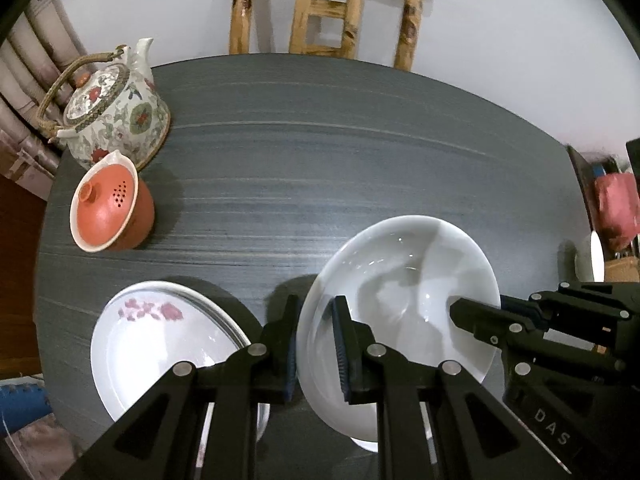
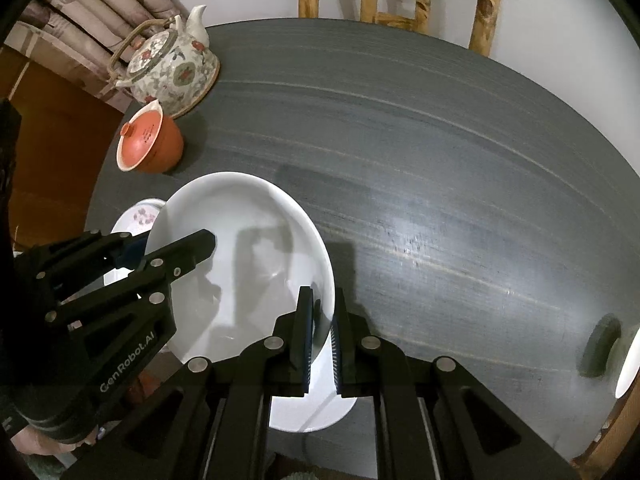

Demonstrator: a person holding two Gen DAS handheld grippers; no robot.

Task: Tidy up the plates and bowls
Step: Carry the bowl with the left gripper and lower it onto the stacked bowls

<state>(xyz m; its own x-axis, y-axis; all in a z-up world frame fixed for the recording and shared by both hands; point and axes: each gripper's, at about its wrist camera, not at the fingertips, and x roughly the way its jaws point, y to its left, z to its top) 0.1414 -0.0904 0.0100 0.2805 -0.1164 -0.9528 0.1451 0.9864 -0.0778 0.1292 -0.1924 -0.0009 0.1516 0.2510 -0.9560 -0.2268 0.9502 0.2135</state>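
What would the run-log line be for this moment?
left gripper: shut on white bowl rim | right gripper: shut on opposite rim | bowl: lifted above table | flowered plate: on table

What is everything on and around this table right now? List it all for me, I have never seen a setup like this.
Bowl: one, plain white, held above the table near the front, gripped by its rim on both sides.
Plate: one stack, white with pink flowers, front left on the table.
Teapot: one, white with a flower pattern and a woven handle, far left edge.
Lidded cup: one, orange-red with a white rim, just in front of the teapot.
Table: one, round, dark grey.
Chair: one, light wood, behind the table.
Left claw: one, black, closed on the bowl's left rim.
Right claw: one, black, closed on the bowl's right rim.
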